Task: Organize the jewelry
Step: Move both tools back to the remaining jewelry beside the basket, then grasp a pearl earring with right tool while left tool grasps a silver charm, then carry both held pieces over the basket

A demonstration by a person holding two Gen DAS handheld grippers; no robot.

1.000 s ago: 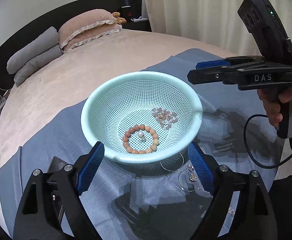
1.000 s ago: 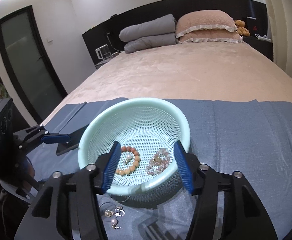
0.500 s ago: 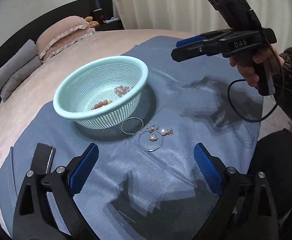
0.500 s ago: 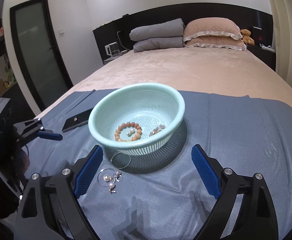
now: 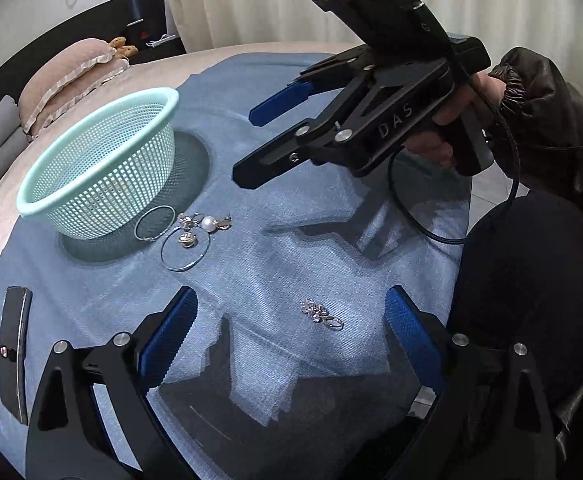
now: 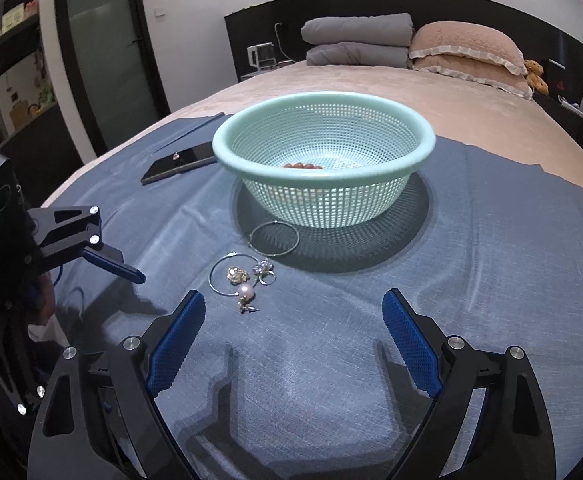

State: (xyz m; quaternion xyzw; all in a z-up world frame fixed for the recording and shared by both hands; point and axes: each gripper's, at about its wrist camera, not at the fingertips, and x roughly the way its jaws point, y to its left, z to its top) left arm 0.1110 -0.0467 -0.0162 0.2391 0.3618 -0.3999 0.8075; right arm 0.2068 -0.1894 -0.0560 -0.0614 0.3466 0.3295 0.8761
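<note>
A mint-green mesh basket [image 6: 323, 128] stands on the blue cloth, with a brown bead bracelet [image 6: 301, 166] just showing inside. In front of it lie two thin hoops [image 6: 274, 238], a pearl earring [image 6: 245, 292] and small gold and crystal pieces. My right gripper [image 6: 293, 344] hangs open over bare cloth, just short of the pearl earring. A small crystal earring [image 5: 321, 314] lies apart on the cloth between the wide-open fingers of my left gripper [image 5: 291, 340], which hovers low over it. In the left wrist view the right gripper [image 5: 259, 140] hangs above the cloth, beside the basket [image 5: 99, 184].
A black phone [image 6: 179, 162] lies on the cloth left of the basket. The cloth covers the foot of a beige bed [image 6: 371, 80] with pillows at the head. A person's sleeve [image 5: 543, 120] and dark lap [image 5: 531, 280] sit at the cloth's near edge.
Both grippers have drawn back from above the basket and come down toward the cloth. The right jaws have widened. The left view has swung onto the lone crystal earring.
</note>
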